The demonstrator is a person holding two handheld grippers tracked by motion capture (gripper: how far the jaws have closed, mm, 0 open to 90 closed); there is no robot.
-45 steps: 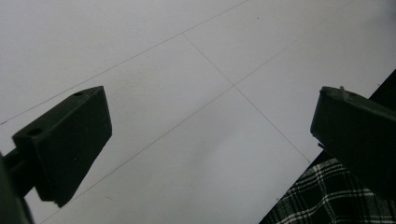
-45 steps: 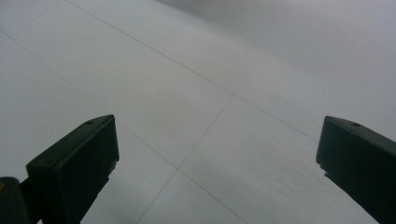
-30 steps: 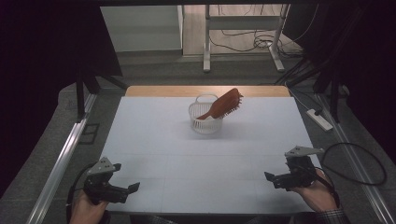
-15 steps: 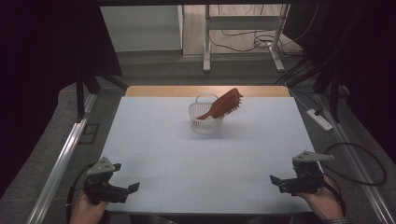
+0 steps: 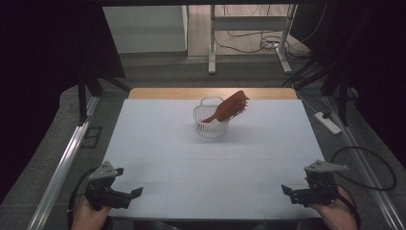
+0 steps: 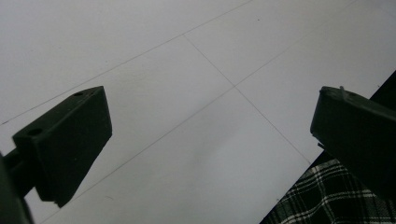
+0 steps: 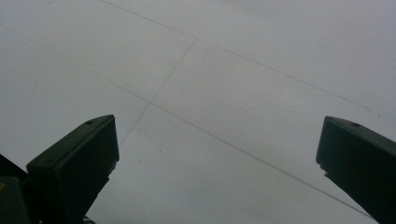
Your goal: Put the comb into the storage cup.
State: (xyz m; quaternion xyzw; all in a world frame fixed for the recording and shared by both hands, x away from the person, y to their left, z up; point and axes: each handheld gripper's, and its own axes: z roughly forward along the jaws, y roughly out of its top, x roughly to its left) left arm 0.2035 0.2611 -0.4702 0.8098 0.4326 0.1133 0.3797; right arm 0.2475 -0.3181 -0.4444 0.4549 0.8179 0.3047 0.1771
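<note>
The brown hairbrush (image 5: 229,107) stood tilted in the small white basket (image 5: 209,123), handle down inside, bristled head leaning out over the rim toward the right. The basket sat toward the far middle of the white table (image 5: 158,143), well apart from both claws. Down at the near edge, the left claw (image 5: 135,193) hung over the table, jaws spread wide with nothing between them. The right claw (image 5: 287,190) mirrored it at the other corner, likewise spread and empty.

The risk, as I judged it: that basket looked light and the brush top-heavy, so a pull on the head could have tipped the basket over or dragged it along.

How deep the handle reached inside the basket was hard to tell. A patch of plaid cloth (image 6: 327,196) showed past the table's edge in the left gripper view.
</note>
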